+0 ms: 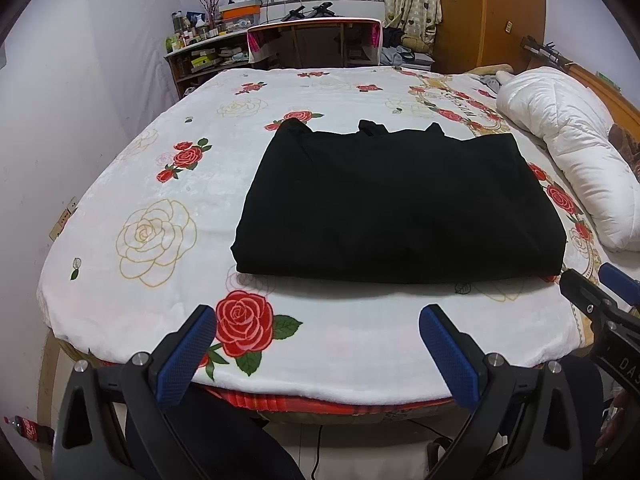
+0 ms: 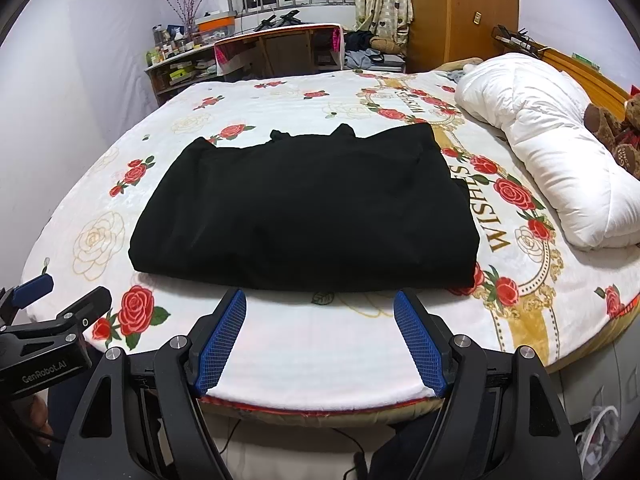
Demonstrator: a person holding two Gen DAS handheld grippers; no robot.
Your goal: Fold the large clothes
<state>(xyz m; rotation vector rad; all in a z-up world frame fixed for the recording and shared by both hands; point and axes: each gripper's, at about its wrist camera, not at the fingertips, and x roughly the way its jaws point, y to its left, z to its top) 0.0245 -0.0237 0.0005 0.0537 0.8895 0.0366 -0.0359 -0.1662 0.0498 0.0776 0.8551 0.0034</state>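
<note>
A black garment (image 1: 396,204) lies folded into a flat rectangle on the rose-patterned bed cover (image 1: 168,200); it also shows in the right wrist view (image 2: 308,208). My left gripper (image 1: 316,320) is open and empty, above the bed's near edge, short of the garment. My right gripper (image 2: 320,304) is open and empty, its fingertips close to the garment's near edge. The right gripper shows at the right edge of the left wrist view (image 1: 596,288). The left gripper shows at the left edge of the right wrist view (image 2: 60,300).
A rolled white quilt (image 1: 576,152) lies along the bed's right side, also in the right wrist view (image 2: 552,148). Teddy bears (image 2: 620,132) sit by the headboard. A desk (image 1: 316,40) and a cluttered shelf (image 1: 200,52) stand beyond the bed's far end.
</note>
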